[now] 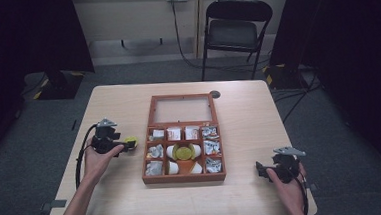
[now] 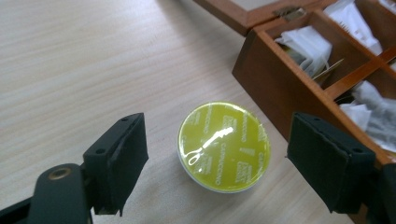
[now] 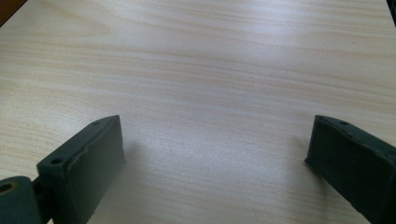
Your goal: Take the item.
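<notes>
on capsule lid (image 2: 223,145): "cappuccino"

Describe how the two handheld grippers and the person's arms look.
Both the left gripper and the right gripper are black, each topped with a grey three-cornered plate. Their jaws end in flat, rectangular black pads with small screw holes. A black cable loops from each. The forearms are bare, no sleeves showing.
</notes>
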Demonstrator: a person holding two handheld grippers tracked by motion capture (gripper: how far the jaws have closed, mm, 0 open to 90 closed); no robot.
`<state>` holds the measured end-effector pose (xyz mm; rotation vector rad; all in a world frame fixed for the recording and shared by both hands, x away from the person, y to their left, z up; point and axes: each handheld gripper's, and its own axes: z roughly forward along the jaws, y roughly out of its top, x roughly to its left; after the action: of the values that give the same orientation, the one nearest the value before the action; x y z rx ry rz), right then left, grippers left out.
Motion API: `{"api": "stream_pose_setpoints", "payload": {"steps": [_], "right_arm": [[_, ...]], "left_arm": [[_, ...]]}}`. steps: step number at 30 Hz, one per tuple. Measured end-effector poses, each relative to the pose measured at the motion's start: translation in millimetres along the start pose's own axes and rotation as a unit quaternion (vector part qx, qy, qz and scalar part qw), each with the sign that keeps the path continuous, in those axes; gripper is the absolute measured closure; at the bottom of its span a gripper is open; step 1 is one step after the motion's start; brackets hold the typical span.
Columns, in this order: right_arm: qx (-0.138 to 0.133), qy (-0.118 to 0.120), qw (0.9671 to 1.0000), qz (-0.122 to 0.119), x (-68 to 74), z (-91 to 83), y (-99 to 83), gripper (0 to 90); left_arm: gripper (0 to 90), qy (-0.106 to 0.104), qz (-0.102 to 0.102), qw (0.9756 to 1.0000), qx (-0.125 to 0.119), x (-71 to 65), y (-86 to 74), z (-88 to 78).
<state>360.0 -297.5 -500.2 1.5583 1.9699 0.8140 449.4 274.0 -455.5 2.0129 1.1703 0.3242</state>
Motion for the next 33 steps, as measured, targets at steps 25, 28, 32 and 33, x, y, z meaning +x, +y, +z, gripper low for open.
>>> {"api": "stream_pose_setpoints", "payload": {"steps": [25, 28, 32, 33], "right_arm": [[0.000, 0.001, 1.0000, -0.001, -0.3, 0.3, 0.2, 3.1], [0.000, 0.002, 1.0000, -0.002, -0.4, 0.3, 0.3, 3.1], [0.000, 0.002, 1.0000, -0.002, -0.4, 0.3, 0.3, 3.1], [0.000, 0.002, 1.0000, -0.002, -0.4, 0.3, 0.3, 3.1]], "left_arm": [[18.4, 0.028, -0.005, 0.9994, -0.019, 7.7, -20.9, -54.8], [18.5, 0.045, -0.007, 0.9989, -0.010, 11.7, -29.7, -57.8], [19.7, 0.068, -0.030, 0.9972, -0.003, 23.5, -41.4, -65.4], [19.8, 0.071, -0.035, 0.9968, -0.009, 26.3, -44.4, -67.3]]}}
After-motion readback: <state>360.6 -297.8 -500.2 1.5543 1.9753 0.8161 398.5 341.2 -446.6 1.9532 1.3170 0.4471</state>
